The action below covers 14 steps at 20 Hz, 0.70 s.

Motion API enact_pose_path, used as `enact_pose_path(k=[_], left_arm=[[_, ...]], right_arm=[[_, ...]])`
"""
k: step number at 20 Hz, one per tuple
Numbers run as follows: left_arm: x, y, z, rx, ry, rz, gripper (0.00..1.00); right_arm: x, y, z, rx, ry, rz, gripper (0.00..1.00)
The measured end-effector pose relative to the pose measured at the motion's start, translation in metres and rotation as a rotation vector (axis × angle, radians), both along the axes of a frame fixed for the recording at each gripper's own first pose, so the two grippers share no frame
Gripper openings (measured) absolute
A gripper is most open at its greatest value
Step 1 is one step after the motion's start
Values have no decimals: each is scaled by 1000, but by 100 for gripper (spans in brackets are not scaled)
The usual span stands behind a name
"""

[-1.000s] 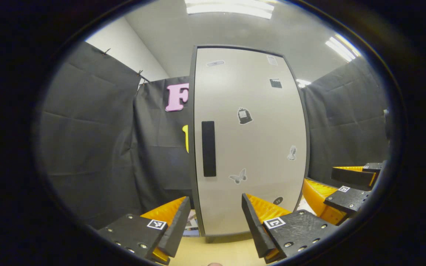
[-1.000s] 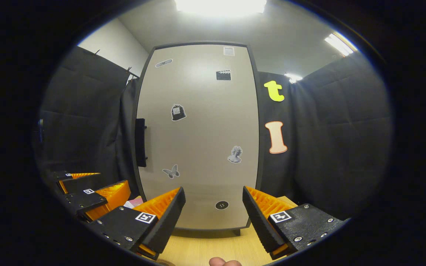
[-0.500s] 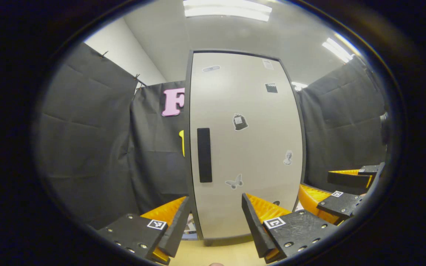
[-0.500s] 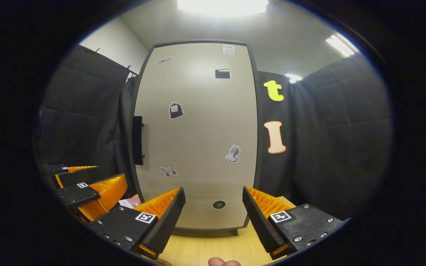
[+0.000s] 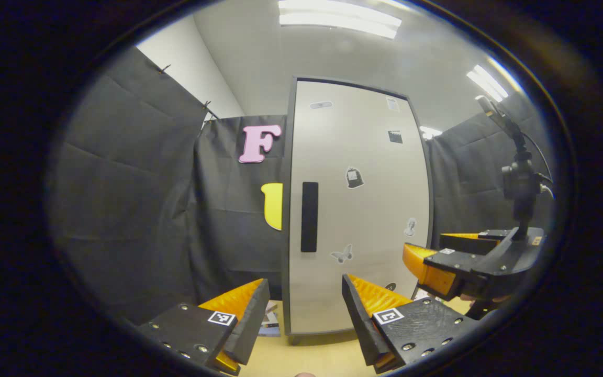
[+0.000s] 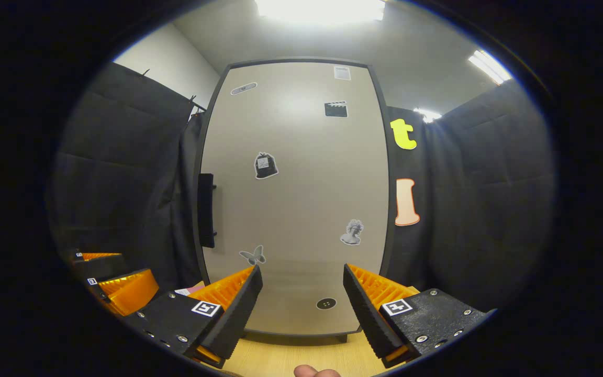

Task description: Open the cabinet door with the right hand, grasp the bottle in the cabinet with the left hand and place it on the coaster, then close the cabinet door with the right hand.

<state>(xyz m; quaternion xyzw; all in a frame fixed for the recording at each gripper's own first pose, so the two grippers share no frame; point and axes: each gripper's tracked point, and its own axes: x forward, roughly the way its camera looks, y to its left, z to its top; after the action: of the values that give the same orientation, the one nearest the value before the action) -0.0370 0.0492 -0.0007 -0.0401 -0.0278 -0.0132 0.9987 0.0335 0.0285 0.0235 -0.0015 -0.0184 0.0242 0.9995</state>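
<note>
Right gripper view faces the cabinet (image 6: 293, 199) head-on: a tall pale grey door (image 6: 301, 173) in a dark frame, shut, standing on the back part of a light wood table (image 6: 280, 358). The door carries small stickers, among them a butterfly (image 6: 253, 255) low down, a bust (image 6: 352, 232) toward its right edge and a clapperboard (image 6: 336, 109) near the top. A black bar handle (image 6: 206, 210) runs upright along the door's left edge. The right gripper (image 6: 301, 293) hangs in front of the door's lower part with its jaws spread wide and nothing between them, clear of the door. The left gripper (image 6: 105, 277) sits off toward the table's left side. From the left gripper view the door (image 5: 359, 209) is again closed, its handle (image 5: 309, 217) seen flat on. The left gripper (image 5: 304, 309) is released too, jaws apart and bare, short of the cabinet's left bottom corner. The right gripper (image 5: 437, 259) shows at the right, beside the door's right edge. The bottle is hidden behind the shut door.
</note>
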Motion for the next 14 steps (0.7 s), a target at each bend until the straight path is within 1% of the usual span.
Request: enact_pose_path(k=[1, 2, 3, 6, 7, 11, 12, 13, 14], left_arm=[[-9, 14, -5, 7, 9, 19, 84], [-18, 26, -7, 15, 12, 40, 83], [-27, 40, -9, 23, 9, 62, 80], [-56, 68, -19, 34, 23, 93, 80], [-66, 77, -25, 34, 35, 107, 80], [-102, 109, -48, 24, 75, 180, 80], [-108, 116, -53, 22, 85, 199, 76], [-113, 121, -57, 17, 93, 211, 80], [-113, 126, -60, 12, 103, 221, 78]], right_arm=[[5, 8, 5, -2, -13, 13, 96], [10, 17, 11, -4, -27, 28, 96], [15, 27, 16, -4, -41, 46, 96], [33, 61, 29, 0, -68, 102, 96], [40, 79, 33, 6, -69, 124, 96], [66, 128, 39, 1, -87, 180, 96], [71, 143, 41, -6, -96, 201, 96], [77, 150, 41, -19, -98, 201, 96], [84, 158, 39, -32, -95, 199, 95]])
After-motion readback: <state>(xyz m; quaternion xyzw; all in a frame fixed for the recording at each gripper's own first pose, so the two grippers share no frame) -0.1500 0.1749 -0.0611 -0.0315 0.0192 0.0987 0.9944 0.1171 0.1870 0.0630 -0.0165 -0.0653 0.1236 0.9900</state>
